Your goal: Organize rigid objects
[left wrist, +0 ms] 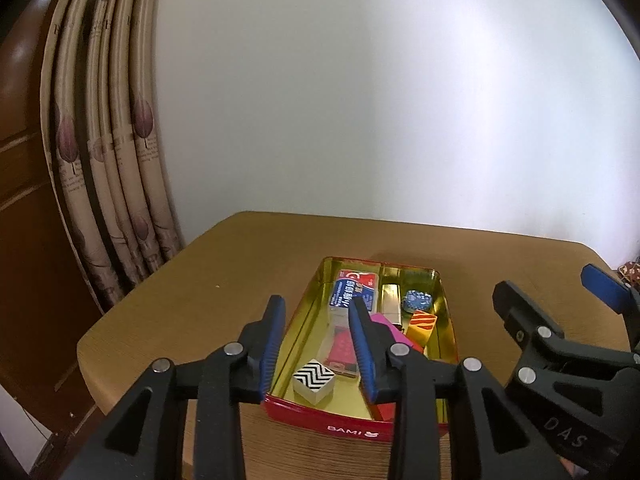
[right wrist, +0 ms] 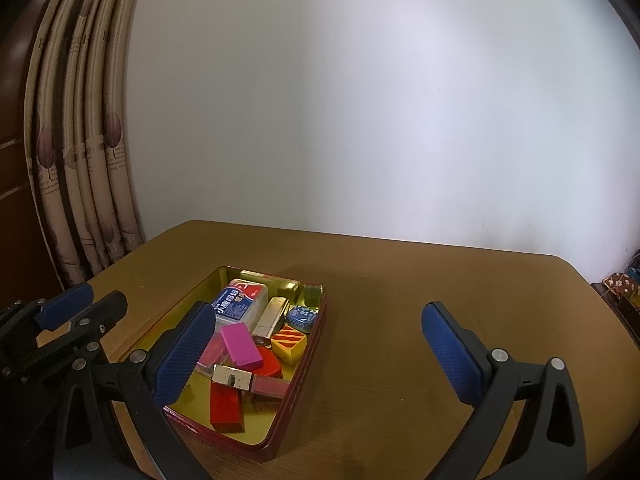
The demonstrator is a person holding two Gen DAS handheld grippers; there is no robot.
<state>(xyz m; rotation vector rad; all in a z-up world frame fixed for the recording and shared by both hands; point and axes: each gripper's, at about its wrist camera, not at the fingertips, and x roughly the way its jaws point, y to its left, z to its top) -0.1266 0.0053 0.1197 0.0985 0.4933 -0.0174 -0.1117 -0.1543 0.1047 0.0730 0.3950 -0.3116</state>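
Observation:
A red tin (left wrist: 352,416) with a gold inside stands on the wooden table and holds several small objects. Among them are a black-and-white zigzag block (left wrist: 313,376), a blue-and-white box (left wrist: 352,292), a pink block (right wrist: 241,346), an orange-striped yellow block (right wrist: 289,343), a red block (right wrist: 226,404) and a small blue patterned tin (right wrist: 303,317). My left gripper (left wrist: 318,340) hovers over the tin's near left part, its jaws a little apart with nothing pressed between them. My right gripper (right wrist: 318,356) stands wide open and empty over the tin's right rim (right wrist: 304,364) and the bare table.
The wooden table (right wrist: 420,300) has rounded corners and meets a white wall behind. A patterned curtain (left wrist: 116,184) hangs at the left beside dark wood furniture. Small patterned items (right wrist: 618,284) sit beyond the table's right edge.

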